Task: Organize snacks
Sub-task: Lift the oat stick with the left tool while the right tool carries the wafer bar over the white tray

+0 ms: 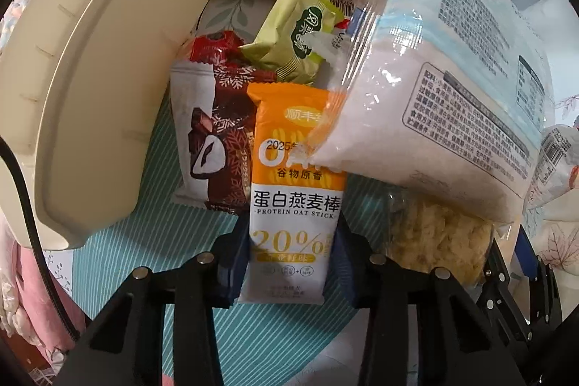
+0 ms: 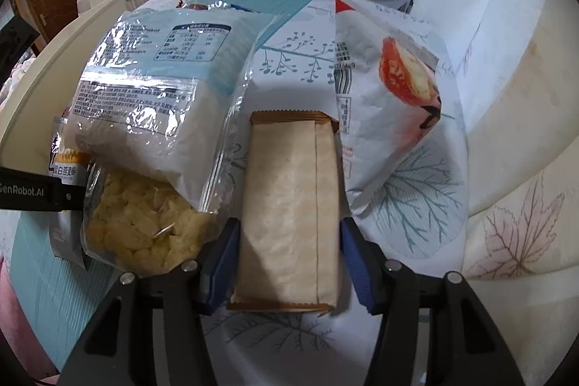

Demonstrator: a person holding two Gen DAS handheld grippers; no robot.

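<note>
Two tools, one oat stick (image 1: 295, 190), one beige packet (image 2: 289, 219).

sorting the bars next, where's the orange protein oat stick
In the left wrist view, the orange protein oat stick lies centre frame between the left gripper pads, beside the brown chocolate packet.

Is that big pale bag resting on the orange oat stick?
Touching: in the left wrist view the big pale bag overlaps and lies on the orange oat stick's upper right corner.

Leaf-print bedsheet (image 2: 416, 205): snack packets (image 1: 296, 161), cream tray (image 1: 90, 67), beige packet (image 2: 289, 216).
</note>
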